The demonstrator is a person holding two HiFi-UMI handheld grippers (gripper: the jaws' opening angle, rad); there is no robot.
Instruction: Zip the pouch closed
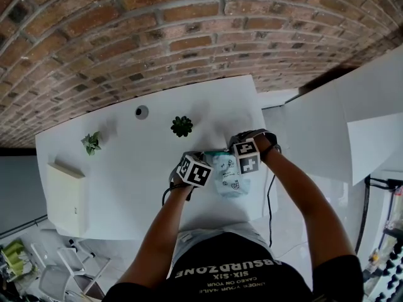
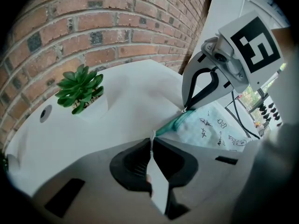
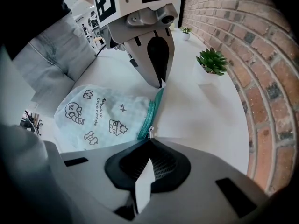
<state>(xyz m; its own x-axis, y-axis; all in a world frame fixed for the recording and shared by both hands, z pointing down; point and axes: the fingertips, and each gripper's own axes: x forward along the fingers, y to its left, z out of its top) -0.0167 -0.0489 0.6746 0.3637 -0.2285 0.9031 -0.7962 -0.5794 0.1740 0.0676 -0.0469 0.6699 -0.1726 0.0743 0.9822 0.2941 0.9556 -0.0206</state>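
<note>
only head view shows box (image 1: pixel 65 197) left of pouch (image 1: pixel 230 178).

We see a small, pale blue-green fabric pouch (image 1: pixel 230 176) printed with black doodles and lettering. It lies on the white worktop (image 1: pixel 126 168), near the front edge. Its teal zip (image 3: pixel 150 113) runs along the pouch's far edge. The left gripper (image 2: pixel 152 143) pinches one end of that zip. The right gripper (image 3: pixel 150 139) pinches the other end, at the small metal pull (image 3: pixel 150 131).

Room with brick wall (image 1: pixel 157 30), white table (image 1: pixel 126 181)
</note>
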